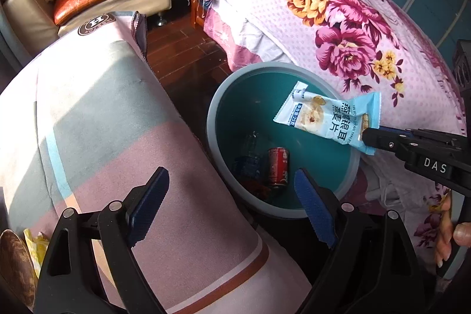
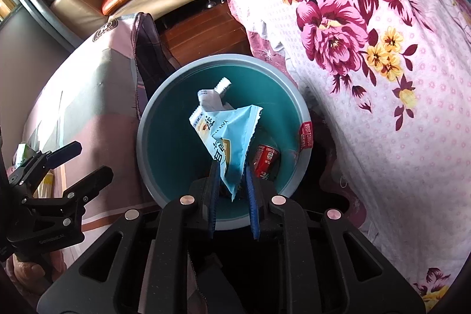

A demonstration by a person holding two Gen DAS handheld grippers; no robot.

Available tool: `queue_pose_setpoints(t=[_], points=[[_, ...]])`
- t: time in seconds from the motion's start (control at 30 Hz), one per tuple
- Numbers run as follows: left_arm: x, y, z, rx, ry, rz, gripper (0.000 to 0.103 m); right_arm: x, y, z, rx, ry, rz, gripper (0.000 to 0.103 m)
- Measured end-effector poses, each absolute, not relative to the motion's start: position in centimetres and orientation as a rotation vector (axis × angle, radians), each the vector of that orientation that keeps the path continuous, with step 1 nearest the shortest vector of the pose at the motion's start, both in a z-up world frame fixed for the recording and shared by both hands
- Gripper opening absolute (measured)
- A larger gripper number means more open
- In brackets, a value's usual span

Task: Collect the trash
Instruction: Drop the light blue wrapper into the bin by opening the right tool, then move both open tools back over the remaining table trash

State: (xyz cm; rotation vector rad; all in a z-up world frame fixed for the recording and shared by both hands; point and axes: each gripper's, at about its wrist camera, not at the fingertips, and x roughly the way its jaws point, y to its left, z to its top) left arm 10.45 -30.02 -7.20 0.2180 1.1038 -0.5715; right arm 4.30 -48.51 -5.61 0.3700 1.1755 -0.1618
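Between 2 beds, wood floor point(image 1: 176, 55) | bin point(image 1: 217, 119) | left fingers point(image 1: 229, 202) apart | right fingers point(image 2: 231, 184) loosely around wrapper point(image 2: 226, 131)

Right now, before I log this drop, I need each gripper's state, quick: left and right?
Left gripper: open, empty.
Right gripper: jaws parted, blue snack wrapper between them over the bin; grip cannot be told.

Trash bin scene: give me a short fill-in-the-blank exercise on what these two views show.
1. The light blue snack wrapper hangs between the right gripper fingers, directly above the ____.
2. Inside the teal bin lies a ____ drink can.
3. The left gripper holds ____.

Missing words: bin; red; nothing
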Motion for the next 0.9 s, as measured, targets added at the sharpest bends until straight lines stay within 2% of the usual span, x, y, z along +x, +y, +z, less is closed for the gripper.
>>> queue_pose_setpoints(t=[0.03,0.2,0.23,0.33,0.9], points=[[10.4,-29.8,-7.1,0.216,1.103,-0.571,0.088,4.3,-48.4,-5.5,0.367,1.173,-0.164,0.037],[9.9,-28.6,-6.7,0.206,1.098,-0.566,0.090,4.0,-47.4,-4.5,0.354,1.163,-0.173,0.067],[9.7,-28.2,-6.6,0.203,1.098,-0.566,0.090,3.9,-47.2,-4.3,0.356,1.162,-0.173,0.069],[9.2,-27.0,-6.2,0.189,1.097,-0.565,0.090,3.7,-46.5,-3.8,0.365,1.167,-0.169,0.074],[4.3,-14.7,-4.6,0.124,1.104,-0.471,0.091,3.2,-35.4,-2.4,0.275,1.226,-0.011,0.075]])
